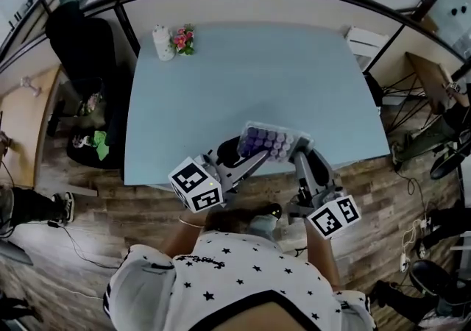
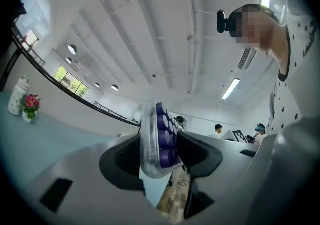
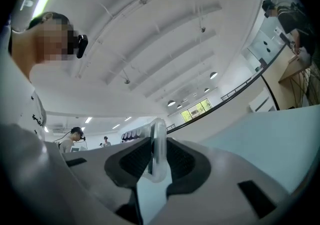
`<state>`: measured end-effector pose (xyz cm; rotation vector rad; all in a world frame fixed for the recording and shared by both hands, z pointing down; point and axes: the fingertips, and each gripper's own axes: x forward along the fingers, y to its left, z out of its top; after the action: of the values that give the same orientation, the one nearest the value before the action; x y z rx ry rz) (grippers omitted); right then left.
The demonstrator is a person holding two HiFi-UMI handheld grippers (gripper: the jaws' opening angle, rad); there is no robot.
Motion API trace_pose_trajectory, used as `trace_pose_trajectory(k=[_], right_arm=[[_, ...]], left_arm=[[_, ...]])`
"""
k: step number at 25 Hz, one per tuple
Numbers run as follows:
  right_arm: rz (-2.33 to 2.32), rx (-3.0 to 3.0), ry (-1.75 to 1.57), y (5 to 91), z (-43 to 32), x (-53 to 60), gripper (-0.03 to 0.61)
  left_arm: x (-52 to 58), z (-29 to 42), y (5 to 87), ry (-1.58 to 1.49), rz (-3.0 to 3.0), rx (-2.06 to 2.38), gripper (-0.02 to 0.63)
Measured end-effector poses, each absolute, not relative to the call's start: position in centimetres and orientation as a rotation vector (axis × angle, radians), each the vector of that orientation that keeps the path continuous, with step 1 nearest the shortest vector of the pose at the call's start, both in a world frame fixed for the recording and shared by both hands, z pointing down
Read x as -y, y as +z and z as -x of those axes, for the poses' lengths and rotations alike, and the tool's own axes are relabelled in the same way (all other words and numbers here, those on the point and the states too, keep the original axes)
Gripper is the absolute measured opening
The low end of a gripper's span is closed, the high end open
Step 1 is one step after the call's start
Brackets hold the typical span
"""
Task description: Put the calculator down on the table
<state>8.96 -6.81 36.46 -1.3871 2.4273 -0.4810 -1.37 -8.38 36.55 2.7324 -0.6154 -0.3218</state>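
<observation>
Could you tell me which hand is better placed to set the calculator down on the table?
Left, probably: the left tongs clamp the calculator across its keys, while the right tongs pinch only its thin edge.

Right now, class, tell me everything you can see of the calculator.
The calculator is a flat slab with a clear, plastic-looking case and rows of round purple keys, which face up. The left gripper pinches its left end and the right gripper its right end. It hangs about level over the near edge of the table, seemingly not resting on it.
</observation>
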Motion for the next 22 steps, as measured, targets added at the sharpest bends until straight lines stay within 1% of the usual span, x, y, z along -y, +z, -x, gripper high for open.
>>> trace_pose_trajectory(k=[13,22], right_arm=[[1.141,-2.569,-0.531,36.4,-14.2,14.2,0.091],[1.055,-2.61,-0.544,36.6,-17.1,16.8,0.091]], left_arm=[[13.7,-3.8,36.5,-0.334,-2.663,0.898,0.212],[15.6,-6.8,36.7,-0.332,-2.638,0.997,0.212]])
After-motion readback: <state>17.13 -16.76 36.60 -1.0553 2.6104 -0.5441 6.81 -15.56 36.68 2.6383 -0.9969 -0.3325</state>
